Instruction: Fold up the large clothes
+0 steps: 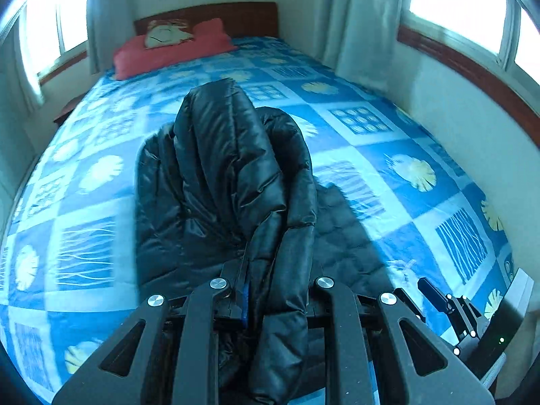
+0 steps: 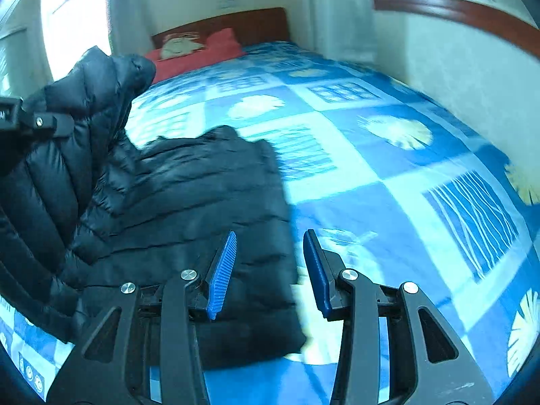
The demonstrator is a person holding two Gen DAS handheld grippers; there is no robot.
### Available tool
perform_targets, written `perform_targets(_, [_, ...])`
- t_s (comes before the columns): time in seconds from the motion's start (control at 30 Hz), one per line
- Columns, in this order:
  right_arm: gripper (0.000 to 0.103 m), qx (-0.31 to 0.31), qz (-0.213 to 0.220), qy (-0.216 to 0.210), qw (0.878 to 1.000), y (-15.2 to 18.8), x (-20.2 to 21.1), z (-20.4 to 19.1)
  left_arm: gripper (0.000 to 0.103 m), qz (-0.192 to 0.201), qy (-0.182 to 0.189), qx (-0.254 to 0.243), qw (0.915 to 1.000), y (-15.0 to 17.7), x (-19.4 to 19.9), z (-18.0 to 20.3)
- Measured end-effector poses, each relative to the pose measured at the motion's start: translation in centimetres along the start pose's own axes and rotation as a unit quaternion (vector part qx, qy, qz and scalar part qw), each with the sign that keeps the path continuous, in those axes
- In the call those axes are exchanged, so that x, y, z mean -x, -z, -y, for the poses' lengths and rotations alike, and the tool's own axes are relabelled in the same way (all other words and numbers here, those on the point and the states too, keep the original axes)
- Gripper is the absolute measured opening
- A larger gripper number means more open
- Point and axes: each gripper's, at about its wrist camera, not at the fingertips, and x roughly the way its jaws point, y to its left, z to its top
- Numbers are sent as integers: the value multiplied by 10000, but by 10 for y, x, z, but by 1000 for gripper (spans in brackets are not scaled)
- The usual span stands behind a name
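Blue patterned bedspread (image 2: 388, 182) under black puffer jacket (image 2: 202, 209), a fold pinched in left gripper (image 1: 270, 290), right gripper (image 2: 270, 273) parted, empty.

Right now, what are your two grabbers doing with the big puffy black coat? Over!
Left gripper shut on black puffer jacket, part lifted off bed. Right gripper open, empty, over jacket's edge. Nothing in the way.

I can read no text, label, brand or number anywhere here; the bedspread (image 2: 388, 175) carries only patterns, no lettering.
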Motion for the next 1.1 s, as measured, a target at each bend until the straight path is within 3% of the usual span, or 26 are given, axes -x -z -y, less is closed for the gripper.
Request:
perform_targets(0.23, [41, -105, -126, 276, 9995, 9, -11, 42, 18, -289, 8, -54, 9996, 23, -53, 48])
perform_targets(0.43, [41, -253, -215, 327, 9989, 14, -18, 67, 18, -194, -26, -55, 9998, 45, -77, 69])
perform_targets(0.87, [43, -303, -253, 327, 9987, 19, -17, 72, 20, -93, -79, -16, 9999, 51, -76, 73])
perform_targets(0.93, [47, -295, -251, 360, 9986, 20, -15, 72, 21, -76, -89, -25, 9999, 51, -72, 75])
perform_targets(0.97, [53, -292, -231, 377, 9986, 21, -14, 72, 22, -69, -116, -51, 9999, 50, -69, 76])
perform_targets(1.03, [54, -286, -227, 430, 9984, 21, -12, 73, 25, -29, -153, -107, 9998, 49, -62, 80])
perform_targets(1.1, [54, -287, -222, 465, 9983, 22, -10, 74, 35, 35, -87, -90, 9999, 48, -55, 81])
